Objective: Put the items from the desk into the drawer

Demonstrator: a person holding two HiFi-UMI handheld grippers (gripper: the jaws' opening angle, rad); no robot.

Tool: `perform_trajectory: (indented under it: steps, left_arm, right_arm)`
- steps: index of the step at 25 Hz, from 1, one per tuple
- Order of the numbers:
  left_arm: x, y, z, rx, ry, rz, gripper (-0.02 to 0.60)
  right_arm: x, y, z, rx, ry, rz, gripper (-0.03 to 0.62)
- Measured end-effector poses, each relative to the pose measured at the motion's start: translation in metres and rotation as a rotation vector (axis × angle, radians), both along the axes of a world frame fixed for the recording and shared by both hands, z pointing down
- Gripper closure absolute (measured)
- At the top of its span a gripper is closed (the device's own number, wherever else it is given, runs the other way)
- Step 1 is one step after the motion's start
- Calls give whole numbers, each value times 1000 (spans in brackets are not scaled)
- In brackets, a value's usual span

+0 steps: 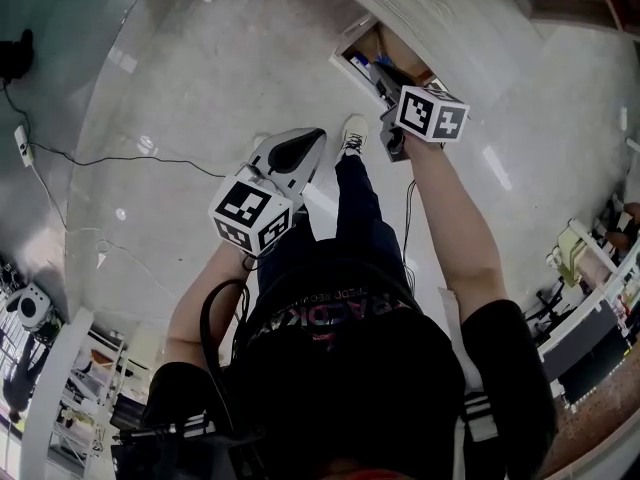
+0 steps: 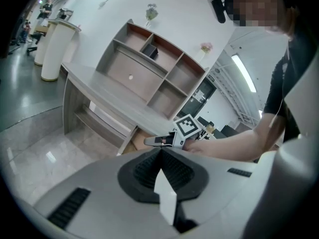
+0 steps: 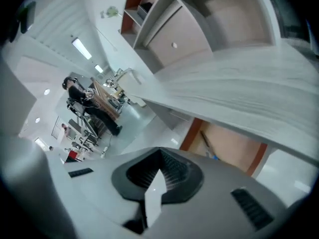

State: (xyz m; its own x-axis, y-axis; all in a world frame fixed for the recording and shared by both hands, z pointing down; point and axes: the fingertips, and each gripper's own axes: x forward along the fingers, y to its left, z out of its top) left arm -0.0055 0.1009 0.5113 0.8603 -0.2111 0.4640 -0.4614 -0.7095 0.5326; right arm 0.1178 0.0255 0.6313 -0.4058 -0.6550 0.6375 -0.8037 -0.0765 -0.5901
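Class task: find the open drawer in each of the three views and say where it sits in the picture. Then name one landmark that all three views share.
Head view: open drawer at upper right of centre, below the desk top.
Left gripper view: drawer just below centre, under the desk top.
Right gripper view: drawer right of centre, brown inside, under the desk top.
Shared landmark: the desk top.

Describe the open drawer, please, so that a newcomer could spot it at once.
Find the pale-grey wood-grain desk carrying an open-fronted shelf unit. Under its top is the open drawer; unlike the grey panels around it, it shows a brown inside holding blue items.
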Motion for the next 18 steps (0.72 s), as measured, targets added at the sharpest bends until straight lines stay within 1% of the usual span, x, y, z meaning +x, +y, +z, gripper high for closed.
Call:
perform_trajectory:
  steps: [3, 9, 14, 18]
  left_arm:
    - [-4, -10, -14, 41, 25, -3, 571]
    - [-14, -23, -61, 130, 63, 9, 571]
    - [-19, -28, -99, 177, 95, 4, 571]
    - [-22, -38, -126, 235, 122, 3, 571]
  right_arm:
    - [-19, -6, -36, 99, -33, -49, 576]
    - [-54, -8, -135, 292, -58, -125, 577]
    - [-73, 2, -201, 413, -73, -178, 577]
    - [-82, 7, -244, 507, -63, -210, 577]
